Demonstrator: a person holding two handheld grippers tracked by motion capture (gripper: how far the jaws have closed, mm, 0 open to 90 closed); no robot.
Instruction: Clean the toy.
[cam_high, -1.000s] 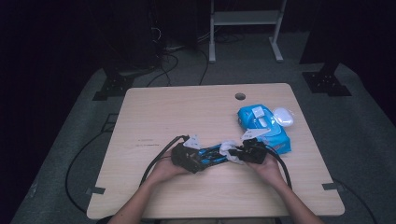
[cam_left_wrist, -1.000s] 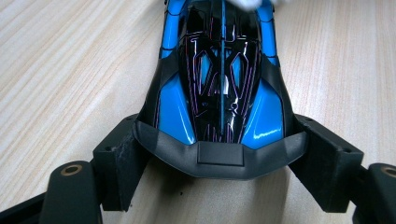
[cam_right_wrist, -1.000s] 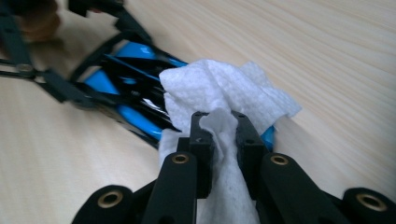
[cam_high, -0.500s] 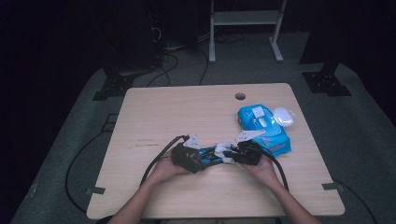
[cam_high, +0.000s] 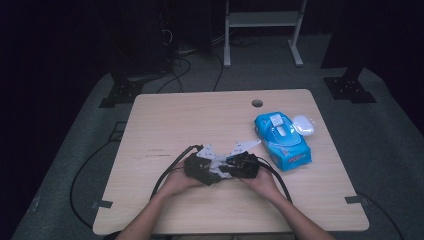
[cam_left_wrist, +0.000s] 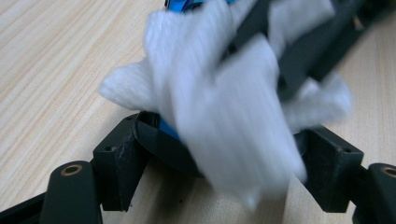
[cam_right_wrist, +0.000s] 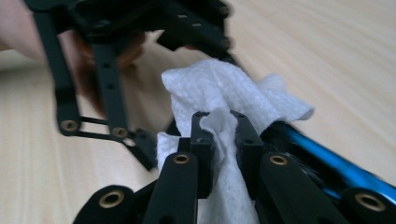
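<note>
Right tool (cam_right_wrist: 219, 140) pinching white wipe (cam_right_wrist: 233, 93), now moved against left tool (cam_left_wrist: 224, 154), its jaws around a blue object (cam_right_wrist: 327, 154)

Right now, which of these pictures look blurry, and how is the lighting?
High view: table lit, surroundings dark. Left gripper view: the white wipe is smeared and out of focus. Right gripper view: the wipe is sharp, the other gripper and hand behind blurred.

From my remote seat I can't read a single word, number or sign. The blue wipes pack (cam_high: 283, 140) on the table (cam_high: 200, 120) carries a small white label and some print along its near edge, but both are too small and blurred to make out.
</note>
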